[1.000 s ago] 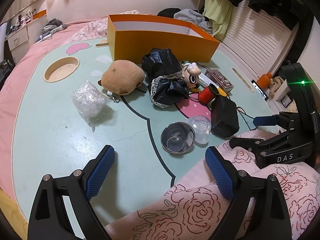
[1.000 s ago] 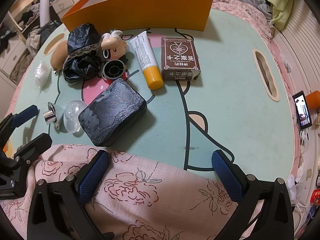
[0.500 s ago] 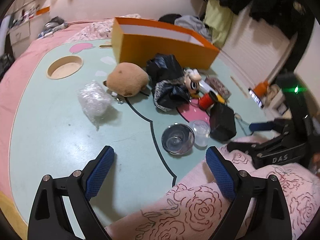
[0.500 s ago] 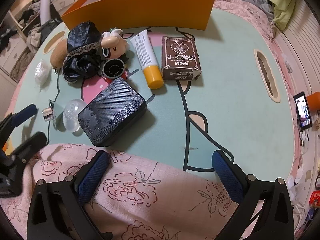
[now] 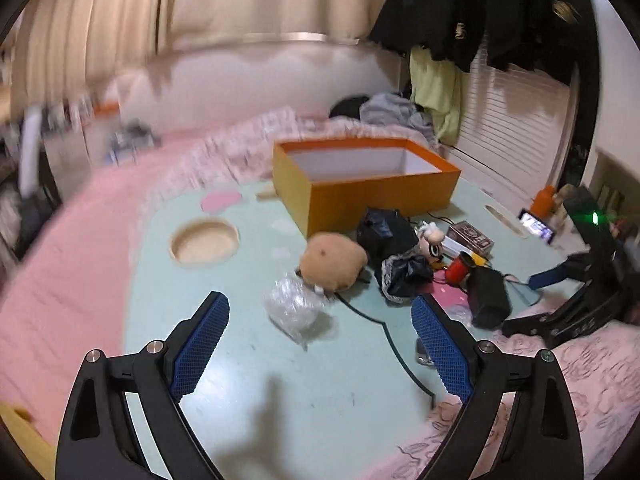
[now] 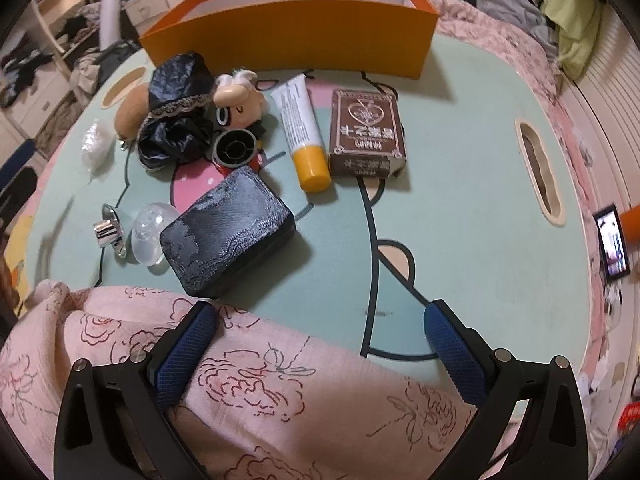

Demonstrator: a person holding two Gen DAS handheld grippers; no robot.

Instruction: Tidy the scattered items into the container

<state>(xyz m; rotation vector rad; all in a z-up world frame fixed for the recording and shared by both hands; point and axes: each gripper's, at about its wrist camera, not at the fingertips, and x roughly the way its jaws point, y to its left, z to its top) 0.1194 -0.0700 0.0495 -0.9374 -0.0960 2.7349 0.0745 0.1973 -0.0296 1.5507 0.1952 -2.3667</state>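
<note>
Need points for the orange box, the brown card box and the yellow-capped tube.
orange box point(image 6: 288, 36): right wrist view, on its near outer wall.
brown card box point(image 6: 366, 134): right wrist view, middle of the printed top face.
yellow-capped tube point(image 6: 300, 116): right wrist view, on the white body above the cap.

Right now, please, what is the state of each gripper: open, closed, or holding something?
Left gripper: open, nothing between its fingers, above the table.
Right gripper: open, holding nothing, over the pink floral cloth.

Our open left gripper point(image 5: 320, 344) now tilts higher and swings left; the crinkled clear plastic bag point(image 5: 294, 306) sits between its blue pads.
</note>
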